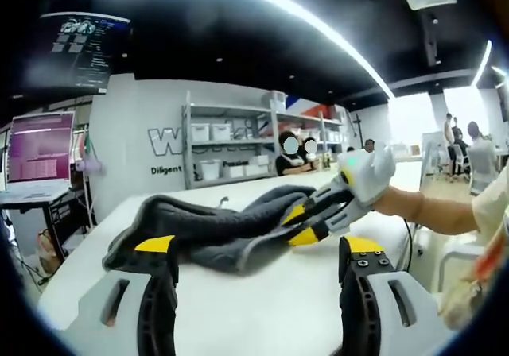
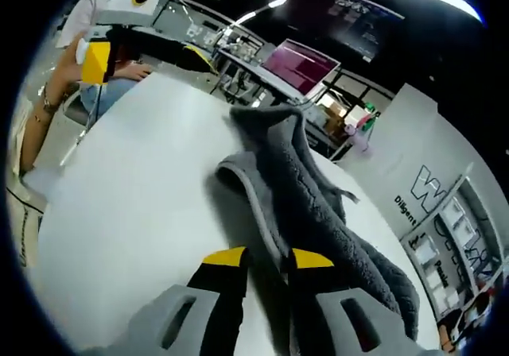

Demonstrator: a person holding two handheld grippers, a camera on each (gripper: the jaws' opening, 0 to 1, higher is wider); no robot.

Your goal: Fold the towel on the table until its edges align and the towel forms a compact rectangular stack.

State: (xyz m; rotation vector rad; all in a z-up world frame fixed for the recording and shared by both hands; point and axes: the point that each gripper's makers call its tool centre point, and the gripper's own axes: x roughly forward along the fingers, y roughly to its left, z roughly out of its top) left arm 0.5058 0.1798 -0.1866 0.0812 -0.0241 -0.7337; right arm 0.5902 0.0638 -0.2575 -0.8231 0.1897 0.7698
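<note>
On the white table (image 1: 262, 300) the gray towel (image 1: 215, 233) looks soft and floppy, right tongs (image 2: 262, 257) seemingly pinching its hemmed edge, left tongs (image 1: 258, 249) wide open, empty — grab corners.

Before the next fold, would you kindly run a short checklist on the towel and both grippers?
1. Towel on the table: ok, though bunched, not flat.
2. Right gripper gripping the towel's edge: ok, jaws closed on the hem.
3. Left gripper open and free: ok, jaws spread, nothing between them.
4. Edges aligned: not ok.
5. Compact rectangular stack: not ok.
</note>
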